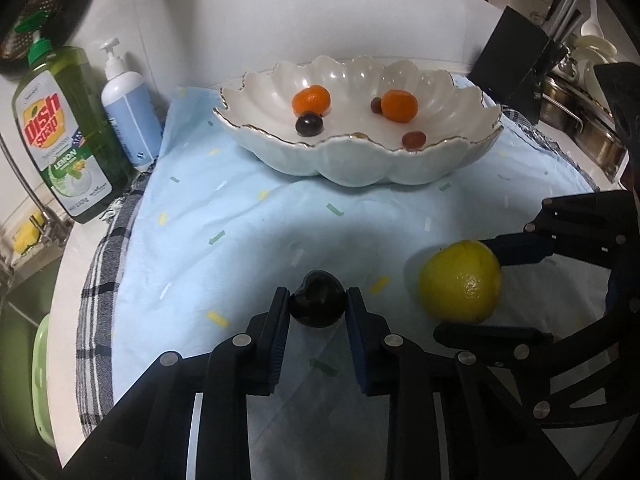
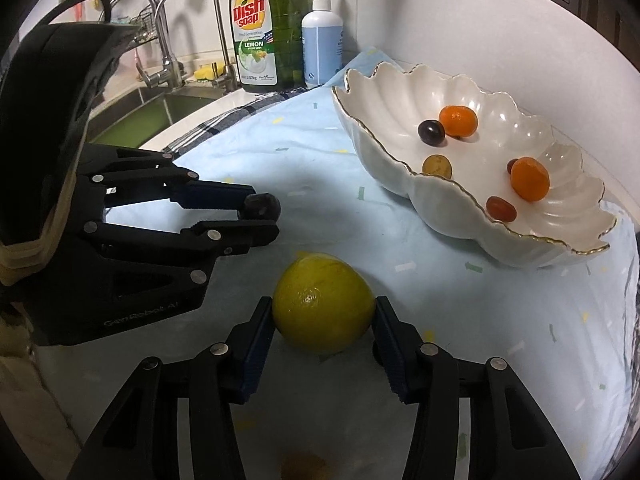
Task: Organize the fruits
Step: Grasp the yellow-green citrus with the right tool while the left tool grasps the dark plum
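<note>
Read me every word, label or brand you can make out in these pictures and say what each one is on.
"Dish soap": green dish soap bottle, red letters on its label.
"LEMON": same label, lower down.
"GenRobot AI", faint: body of the left gripper.
Unreadable: the small print on that label, and the blurred label on the white pump bottle.

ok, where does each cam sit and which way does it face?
Left wrist: on the left gripper, angled down at the dark plum between its pads; right gripper at right.
Right wrist: on the right gripper, angled down at the lemon; left gripper at left.
Shared: scalloped bowl, dish soap bottle.
</note>
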